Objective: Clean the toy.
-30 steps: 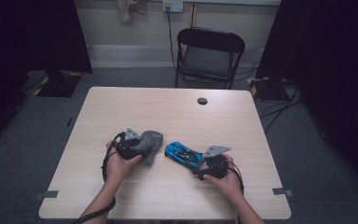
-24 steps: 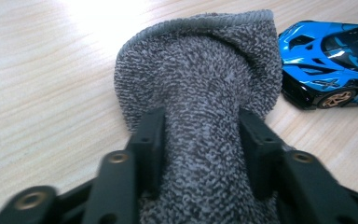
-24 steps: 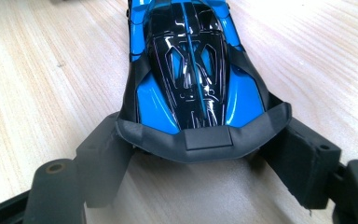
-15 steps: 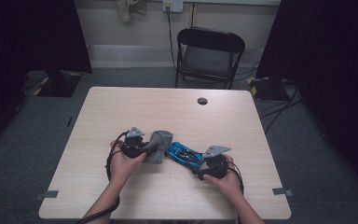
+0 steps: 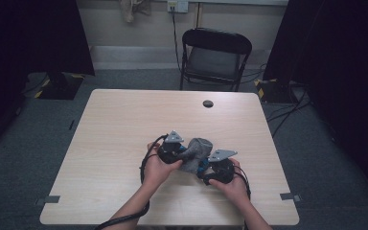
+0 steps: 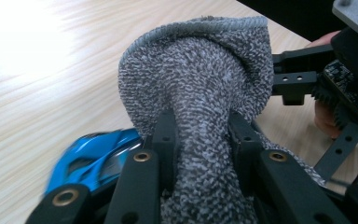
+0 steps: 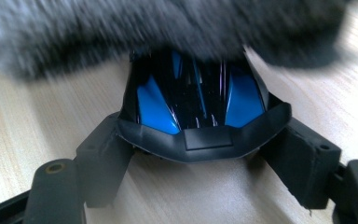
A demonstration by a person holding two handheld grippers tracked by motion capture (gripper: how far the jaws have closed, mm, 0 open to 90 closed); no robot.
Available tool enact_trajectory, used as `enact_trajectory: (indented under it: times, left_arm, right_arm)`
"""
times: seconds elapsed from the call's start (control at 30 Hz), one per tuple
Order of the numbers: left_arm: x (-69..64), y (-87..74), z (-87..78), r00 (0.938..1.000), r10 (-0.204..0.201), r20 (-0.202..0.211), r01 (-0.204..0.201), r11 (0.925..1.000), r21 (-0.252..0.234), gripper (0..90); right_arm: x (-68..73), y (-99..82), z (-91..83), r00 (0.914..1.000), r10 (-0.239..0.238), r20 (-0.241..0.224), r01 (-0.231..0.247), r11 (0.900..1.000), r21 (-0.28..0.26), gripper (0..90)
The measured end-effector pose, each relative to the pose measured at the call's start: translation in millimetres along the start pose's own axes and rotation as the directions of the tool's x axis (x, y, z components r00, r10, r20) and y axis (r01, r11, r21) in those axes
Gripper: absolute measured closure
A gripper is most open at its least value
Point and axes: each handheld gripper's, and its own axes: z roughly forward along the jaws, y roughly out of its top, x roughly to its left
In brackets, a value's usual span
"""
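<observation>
A grey terry cloth (image 5: 197, 149) is bunched between the fingers of my left gripper (image 5: 181, 153), which is shut on it. In the left gripper view the cloth (image 6: 200, 84) rises in a fold above the jaws, and my left gripper (image 6: 200, 128) pinches its lower part. A blue and black toy car (image 7: 196, 102) sits on the table with my right gripper (image 7: 203, 142) shut on its near end. The cloth (image 7: 168, 28) hangs blurred over the car's far half. The car (image 6: 93, 156) peeks out blue under the cloth. My right gripper (image 5: 210, 168) sits just right of the cloth.
The light wooden table (image 5: 124, 124) has a small black round cap (image 5: 208, 103) near its far edge. A black folding chair (image 5: 214, 57) stands beyond the table. Dark curtains flank both sides, and cables lie on the floor at the right.
My left gripper has carried the grey cloth to the right, from beside the car to on top of it. The right gripper and the car have stayed in place.
</observation>
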Motion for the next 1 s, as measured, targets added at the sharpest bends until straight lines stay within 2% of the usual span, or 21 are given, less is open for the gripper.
enact_trajectory:
  times: [0.3, 0.4, 0.5, 0.6, 0.73, 0.87, 1.0]
  left_arm:
    - [-15.5, -0.8, 24.2, 0.9986, 0.051, 0.014, -0.052, 0.9985, 0.019, 69.0]
    - [-16.3, -2.6, 24.7, 0.9981, 0.061, 0.012, -0.061, 0.9981, 0.009, 68.8]
    - [-18.6, -4.9, 24.6, 0.995, 0.1, -0.002, -0.1, 0.9949, 0.003, 69.0]
    - [-19.0, -5.6, 24.6, 0.995, 0.1, -0.005, -0.1, 0.995, 0.0, 69.1]
    - [-22.7, -9.4, 25.0, 0.9909, 0.133, -0.023, -0.133, 0.991, -0.015, 69.2]
    - [-21.6, -10.1, 24.9, 0.9925, 0.121, -0.019, -0.121, 0.9924, -0.021, 69.3]
    - [-22.5, -8.8, 25.0, 0.9914, 0.128, -0.027, -0.128, 0.9916, -0.013, 69.4]
  right_arm:
    - [0.0, 0.0, 0.0, 1.0, 0.0, 0.0, 0.0, 1.0, 0.0, 25.2]
    - [0.0, 0.0, 0.0, 1.0, 0.0, 0.0, 0.0, 1.0, 0.001, 25.1]
    - [0.1, 0.0, 0.0, 1.0, 0.0, -0.001, 0.0, 1.0, 0.001, 25.2]
    - [0.0, 0.0, 0.0, 1.0, -0.001, 0.0, 0.001, 1.0, 0.0, 25.2]
    - [0.1, 0.0, -0.1, 1.0, 0.0, 0.0, 0.0, 1.0, 0.001, 25.1]
    - [0.1, 0.0, 0.0, 1.0, -0.001, 0.0, 0.001, 1.0, 0.001, 25.1]
    - [0.0, 0.0, 0.0, 1.0, -0.001, 0.0, 0.001, 1.0, 0.001, 25.2]
